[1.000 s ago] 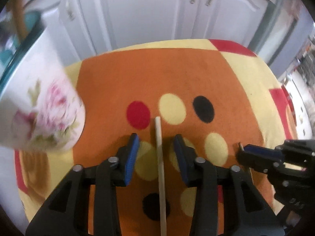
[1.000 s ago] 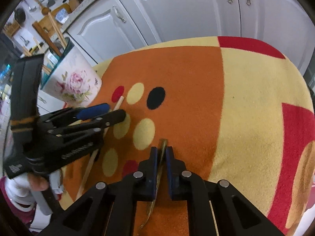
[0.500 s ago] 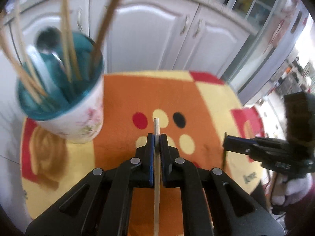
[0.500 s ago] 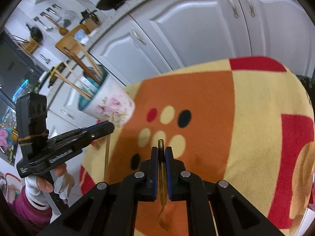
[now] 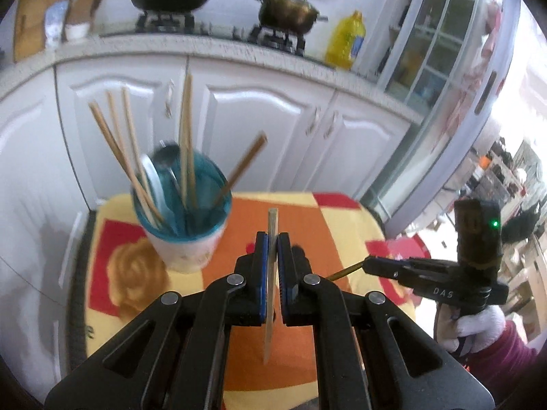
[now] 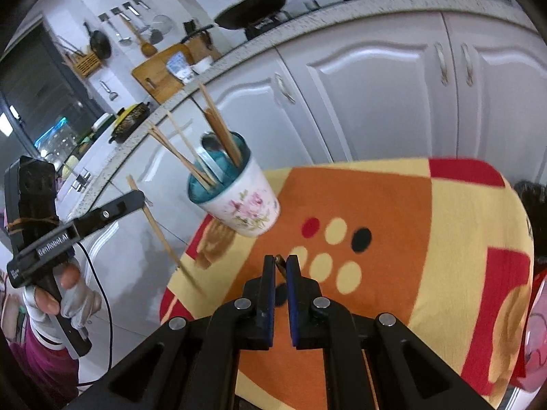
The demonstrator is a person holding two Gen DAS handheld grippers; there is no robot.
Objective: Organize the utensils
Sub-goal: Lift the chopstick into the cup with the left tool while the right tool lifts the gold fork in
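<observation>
Table: small table under an orange, yellow and red cloth (image 6: 393,205); in both views no loose utensil shows lying on the cloth.
Cup: flowered cup with a teal inside (image 5: 184,242) stands near the table's far left corner. It already holds several wooden chopsticks (image 5: 186,136) and at least one spoon (image 5: 164,160), all leaning on the rim.
Left gripper: left gripper (image 5: 272,239) is clamped tight on one pale chopstick (image 5: 271,273), held upright in the air just right of the cup, both ends free of the pads.
Right gripper: right gripper (image 6: 281,263) is nearly closed on a thin brass-coloured utensil (image 6: 280,262), held above the cloth, well apart from the cup. Which utensil it is, I cannot tell.
Progress: judged late stage. Most pieces are in the cup; the two held pieces are left to drop in, chopstick likely first as it is nearer the rim.
Left view only: looks down into the cup mouth and shows the chopstick's full length; shows the brass tip (image 5: 345,270) poking out of the right gripper from the side.
Right view only: shows the cup's flowered side (image 6: 249,205) and dotted cloth; shows the left gripper (image 6: 135,198) side-on with its chopstick (image 6: 154,225) hanging tilted, left of the cup and off the table edge. The brass utensil is mostly hidden between the pads here.
</observation>
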